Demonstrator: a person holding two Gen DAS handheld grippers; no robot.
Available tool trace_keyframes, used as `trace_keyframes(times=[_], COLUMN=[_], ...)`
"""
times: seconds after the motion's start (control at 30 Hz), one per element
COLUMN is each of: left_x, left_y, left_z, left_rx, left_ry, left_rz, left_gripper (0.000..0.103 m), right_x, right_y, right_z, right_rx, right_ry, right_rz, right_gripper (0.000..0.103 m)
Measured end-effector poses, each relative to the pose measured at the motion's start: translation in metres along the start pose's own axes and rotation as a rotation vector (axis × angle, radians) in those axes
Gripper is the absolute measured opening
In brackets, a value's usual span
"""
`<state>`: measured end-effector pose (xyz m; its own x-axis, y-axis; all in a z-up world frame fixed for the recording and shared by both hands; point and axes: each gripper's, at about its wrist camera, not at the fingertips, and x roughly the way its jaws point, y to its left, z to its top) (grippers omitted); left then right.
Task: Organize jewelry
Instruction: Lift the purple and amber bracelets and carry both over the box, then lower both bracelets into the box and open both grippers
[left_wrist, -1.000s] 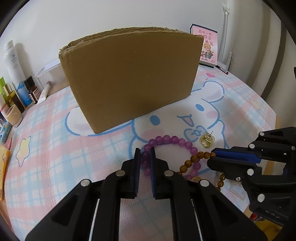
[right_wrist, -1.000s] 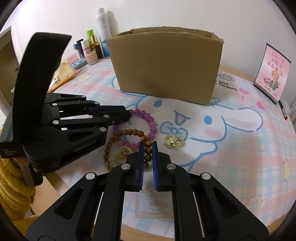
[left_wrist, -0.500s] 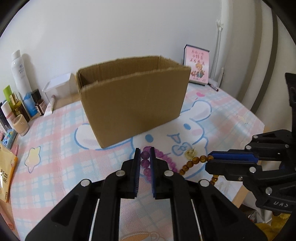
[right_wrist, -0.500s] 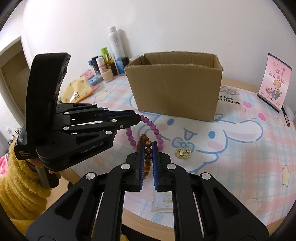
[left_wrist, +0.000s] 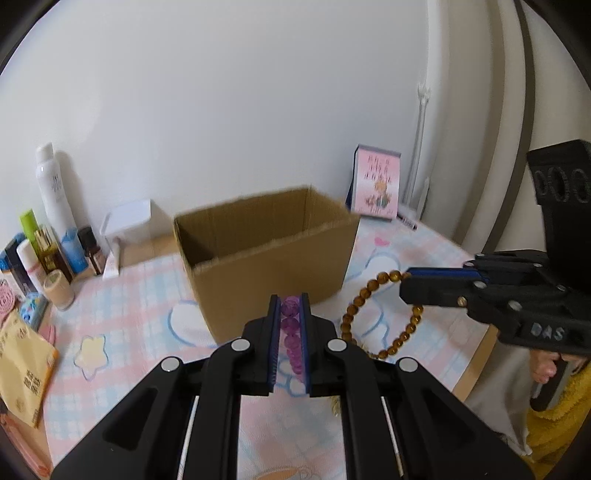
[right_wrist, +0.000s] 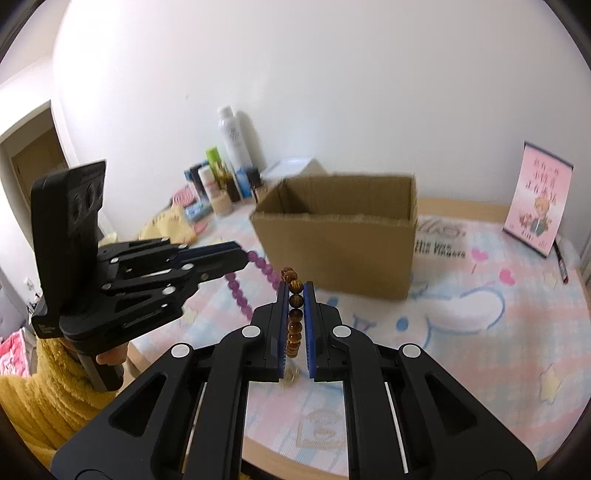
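Observation:
My left gripper (left_wrist: 289, 301) is shut on a purple bead bracelet (left_wrist: 290, 334), which hangs from its pads above the table; the right wrist view shows that bracelet (right_wrist: 255, 273) dangling off the left gripper (right_wrist: 240, 258). My right gripper (right_wrist: 296, 290) is shut on an amber bead bracelet (right_wrist: 295, 317), seen in the left wrist view as a loop (left_wrist: 373, 314) hanging from the right gripper (left_wrist: 408, 282). An open cardboard box (left_wrist: 266, 254) (right_wrist: 340, 240) stands just beyond both grippers. A small gold piece (right_wrist: 290, 376) lies blurred on the mat under the right gripper.
Bottles and cosmetics (left_wrist: 48, 236) crowd the table's left rear, beside a white container (left_wrist: 129, 225) and a yellow packet (left_wrist: 22, 373). A pink picture card (left_wrist: 376, 182) leans on the wall at right rear. The table edge (right_wrist: 332, 461) is close below. A yellow fleece sleeve (right_wrist: 48, 387) holds the left gripper.
Both grippers have risen off the mat, each carrying its bracelet into the air. The views tilted up, so the box's open top now shows.

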<state>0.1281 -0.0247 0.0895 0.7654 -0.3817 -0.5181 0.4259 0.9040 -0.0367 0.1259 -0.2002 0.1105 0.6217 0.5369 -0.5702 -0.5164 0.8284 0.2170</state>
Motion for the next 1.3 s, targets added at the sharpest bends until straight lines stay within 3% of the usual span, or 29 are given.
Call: trace_keyframes(times=[0.27,0.67,0.9,1.3], left_x=[-0.009,0.005,0.038,0.094], left_y=[0.007,0.033,0.049,0.05], left_z=[0.032,0.085,0.093,0.065], left_rx=[0.007,-0.067,-0.091,-0.052], left_ry=[-0.085,-0.133,-0.065,0.097], left_rz=[0.006,-0.02,-0.003,0.033], left_gripper=[0.01,0.01,0.01,0.01], right_x=[-0.01,0.024,0.059,0.107], right_y=[-0.01,-0.017,-0.03,-0.045], right_z=[0.042,0.1,0.107,0.085], right_rx=[-0.029,-0.038,-0.018,-0.022], right_ry=[-0.055,-0.057,0.003,0.131], right_rz=[-0.041,-0.08,-0.09,-0.093], right_gripper=[0.007,0.007,0.007,0.007])
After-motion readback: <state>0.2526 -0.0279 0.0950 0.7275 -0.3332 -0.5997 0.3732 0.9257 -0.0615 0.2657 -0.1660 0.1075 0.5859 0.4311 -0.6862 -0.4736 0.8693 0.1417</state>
